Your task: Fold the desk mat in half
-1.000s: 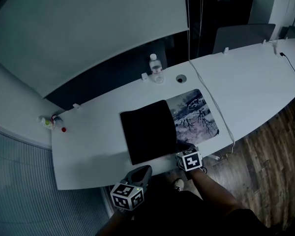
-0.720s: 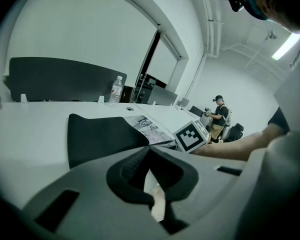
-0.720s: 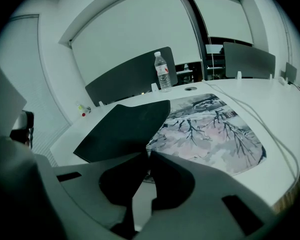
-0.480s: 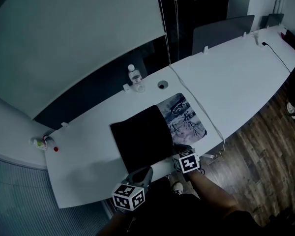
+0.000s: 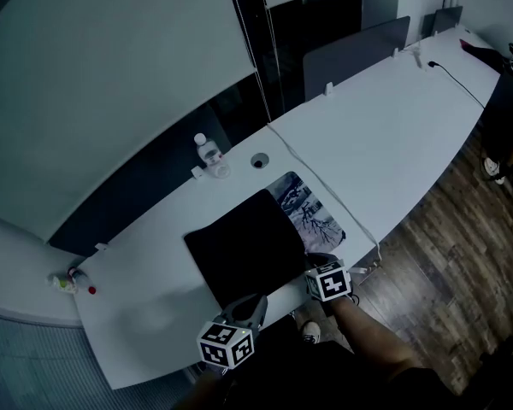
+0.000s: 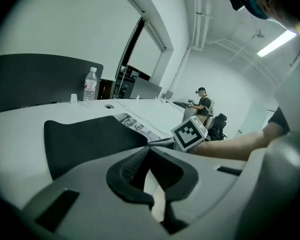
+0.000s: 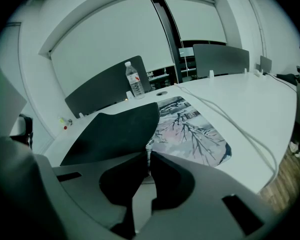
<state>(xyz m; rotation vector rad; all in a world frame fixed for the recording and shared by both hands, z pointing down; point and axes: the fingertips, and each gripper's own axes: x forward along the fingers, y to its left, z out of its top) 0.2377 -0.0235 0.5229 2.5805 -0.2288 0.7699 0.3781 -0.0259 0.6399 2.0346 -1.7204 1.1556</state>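
The desk mat is being clamped by the right gripper; the left gripper is being held closed, empty.

The long white counter carries a desk mat at its near edge (dark underside folded partway over the print), a water bottle standing behind it, a cable beside it, and a small bottle at the far left end.

Desk bare left of the desk mat; 1 bottle behind it, 1 cable along its right.
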